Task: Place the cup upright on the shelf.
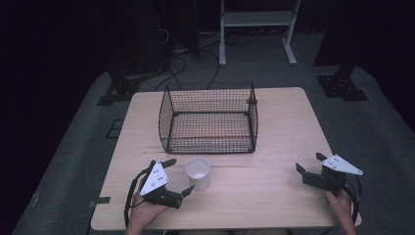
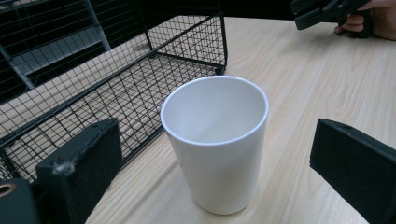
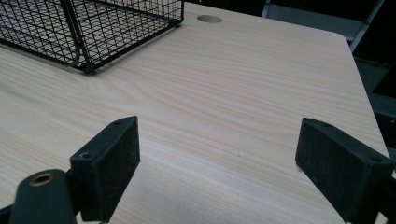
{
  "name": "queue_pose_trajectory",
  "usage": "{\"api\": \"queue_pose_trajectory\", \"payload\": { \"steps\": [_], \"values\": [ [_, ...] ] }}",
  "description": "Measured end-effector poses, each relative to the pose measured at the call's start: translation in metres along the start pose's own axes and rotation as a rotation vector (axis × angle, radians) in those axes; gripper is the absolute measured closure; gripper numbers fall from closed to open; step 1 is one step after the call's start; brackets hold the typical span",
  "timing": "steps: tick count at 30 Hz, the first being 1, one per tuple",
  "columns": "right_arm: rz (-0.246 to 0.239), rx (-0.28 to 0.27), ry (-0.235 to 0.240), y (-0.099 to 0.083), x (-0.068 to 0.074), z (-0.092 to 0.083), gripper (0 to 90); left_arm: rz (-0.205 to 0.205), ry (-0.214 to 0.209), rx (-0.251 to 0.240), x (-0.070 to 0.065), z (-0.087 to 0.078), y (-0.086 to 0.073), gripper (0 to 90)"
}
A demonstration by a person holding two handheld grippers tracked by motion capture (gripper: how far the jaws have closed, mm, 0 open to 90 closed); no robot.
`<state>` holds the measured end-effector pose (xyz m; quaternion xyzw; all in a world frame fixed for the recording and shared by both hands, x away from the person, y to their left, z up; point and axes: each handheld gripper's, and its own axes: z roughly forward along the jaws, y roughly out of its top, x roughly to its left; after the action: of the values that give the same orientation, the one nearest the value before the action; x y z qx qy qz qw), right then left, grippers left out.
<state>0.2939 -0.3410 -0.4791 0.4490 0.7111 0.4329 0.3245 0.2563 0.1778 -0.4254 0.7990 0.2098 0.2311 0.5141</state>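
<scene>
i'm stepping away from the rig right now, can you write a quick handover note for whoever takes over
Left hand-held gripper: open, jaws either side of the white cup, not yet closed on it.
Right hand-held gripper: open, holding nothing, over bare table on the right.
Cup: upright, looks empty, on the table just in front of the wire basket.
Done: approach to the cup.
Left, probably: close on the cup, lift it, set it in the basket.

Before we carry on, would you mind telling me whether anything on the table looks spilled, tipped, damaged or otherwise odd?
Nothing stands out. The white cup stands upright and empty on the table, just in front of the wire basket, which sits level. The left gripper is open beside the cup; the right gripper is open over bare wood.
</scene>
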Motion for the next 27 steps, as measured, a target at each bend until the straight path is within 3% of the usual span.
{"api": "queue_pose_trajectory", "payload": {
  "steps": [27],
  "values": [
    [-0.005, 0.001, 0.003, 0.000, 0.001, 0.000, 13.1, -0.011, -0.040, 0.117, -0.001, 0.032, 0.004, 2.0]
  ]
}}
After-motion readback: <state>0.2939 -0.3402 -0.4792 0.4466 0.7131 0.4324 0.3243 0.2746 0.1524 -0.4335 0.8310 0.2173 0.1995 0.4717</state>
